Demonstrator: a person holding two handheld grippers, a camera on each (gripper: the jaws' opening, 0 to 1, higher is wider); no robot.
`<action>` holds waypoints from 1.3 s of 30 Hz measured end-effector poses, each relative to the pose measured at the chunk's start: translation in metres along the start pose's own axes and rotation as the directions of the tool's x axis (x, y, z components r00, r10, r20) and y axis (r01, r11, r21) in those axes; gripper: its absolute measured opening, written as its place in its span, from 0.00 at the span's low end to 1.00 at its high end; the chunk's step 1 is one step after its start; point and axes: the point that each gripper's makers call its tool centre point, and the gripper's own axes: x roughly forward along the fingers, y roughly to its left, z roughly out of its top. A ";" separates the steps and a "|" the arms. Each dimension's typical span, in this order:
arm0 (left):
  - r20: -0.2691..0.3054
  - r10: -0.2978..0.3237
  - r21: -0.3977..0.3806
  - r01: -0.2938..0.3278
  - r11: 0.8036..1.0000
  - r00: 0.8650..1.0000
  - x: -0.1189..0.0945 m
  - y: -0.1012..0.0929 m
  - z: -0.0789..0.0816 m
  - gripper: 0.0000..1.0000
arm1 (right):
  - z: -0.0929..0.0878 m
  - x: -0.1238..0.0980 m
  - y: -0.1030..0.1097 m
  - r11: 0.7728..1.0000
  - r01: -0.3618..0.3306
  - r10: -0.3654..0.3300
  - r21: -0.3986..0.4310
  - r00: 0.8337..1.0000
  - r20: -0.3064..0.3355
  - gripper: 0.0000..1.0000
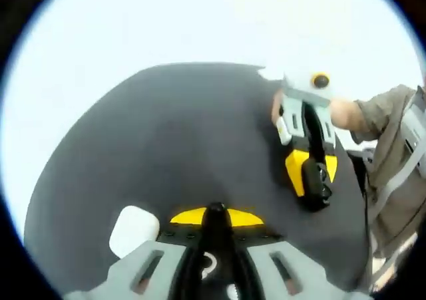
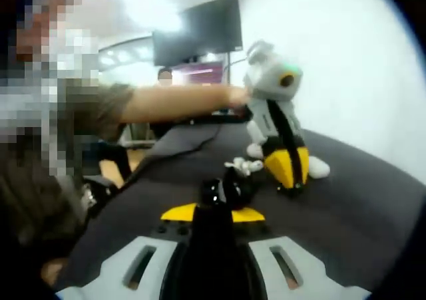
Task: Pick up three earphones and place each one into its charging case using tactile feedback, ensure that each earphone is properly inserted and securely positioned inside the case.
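Resting on dark mat (image 1: 166, 153), white case (image 1: 133, 230) beside left gripper (image 1: 216, 213); both grippers' fingers closed, empty.

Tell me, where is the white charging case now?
In the left gripper view, the white case lies on the dark table, at lower left, just beside the left gripper.

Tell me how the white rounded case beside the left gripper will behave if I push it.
The white case looks small, so it is probably light and easily shoved. Its smooth, rounded corners suggest it may slip out of a pinch. The dark mat under it looks soft, which might curb sliding.
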 end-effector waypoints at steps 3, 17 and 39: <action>0.071 0.090 0.013 -0.092 0.996 0.993 -0.013 0.000 0.005 0.06 | 0.000 0.000 0.000 1.000 0.000 0.000 0.001 1.000 0.000 0.19; 0.106 0.169 0.064 -0.177 0.982 0.980 -0.020 -0.019 -0.004 0.06 | -0.001 0.000 -0.002 1.000 0.001 -0.001 0.005 1.000 -0.001 0.19; 0.265 -0.049 -0.003 0.052 0.999 0.963 -0.013 -0.108 -0.010 0.22 | -0.001 0.002 -0.003 1.000 -0.001 0.001 -0.009 1.000 -0.004 0.19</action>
